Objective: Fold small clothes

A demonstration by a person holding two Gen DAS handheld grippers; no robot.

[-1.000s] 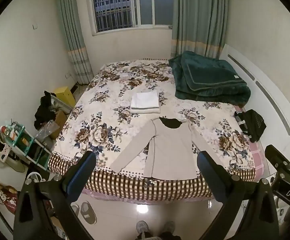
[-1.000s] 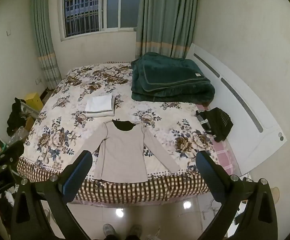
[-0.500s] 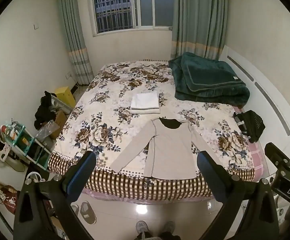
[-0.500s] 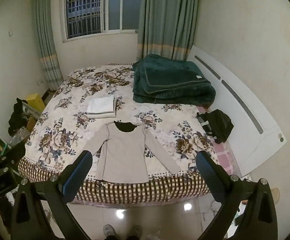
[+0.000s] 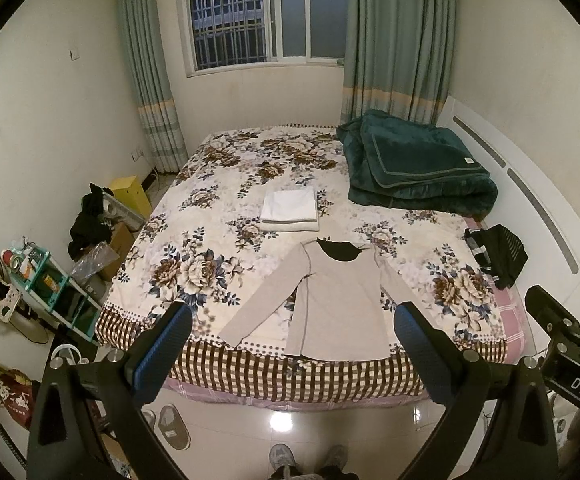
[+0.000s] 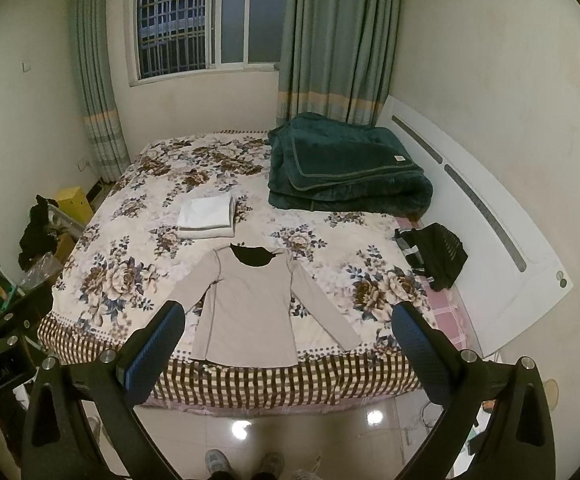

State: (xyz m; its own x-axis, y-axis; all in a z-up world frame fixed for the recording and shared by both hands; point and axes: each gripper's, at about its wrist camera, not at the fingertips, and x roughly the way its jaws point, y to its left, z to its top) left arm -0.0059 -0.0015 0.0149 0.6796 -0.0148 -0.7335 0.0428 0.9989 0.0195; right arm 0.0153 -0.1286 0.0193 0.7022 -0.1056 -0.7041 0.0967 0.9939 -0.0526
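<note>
A beige long-sleeved top lies flat, sleeves spread, at the near edge of the floral bed; it also shows in the right wrist view. A folded white garment stack lies just behind it, also seen in the right wrist view. My left gripper is open and empty, held well back from the bed above the floor. My right gripper is open and empty too, at a similar distance.
A folded dark green blanket sits at the bed's far right. A black garment lies at the right edge by the white headboard. Shelves, a fan and clutter stand left of the bed. Slippers lie on the tiled floor.
Both views have tilted up slightly, so the bed sits a little lower in frame. Nothing on the bed has moved and both grippers stay open.
</note>
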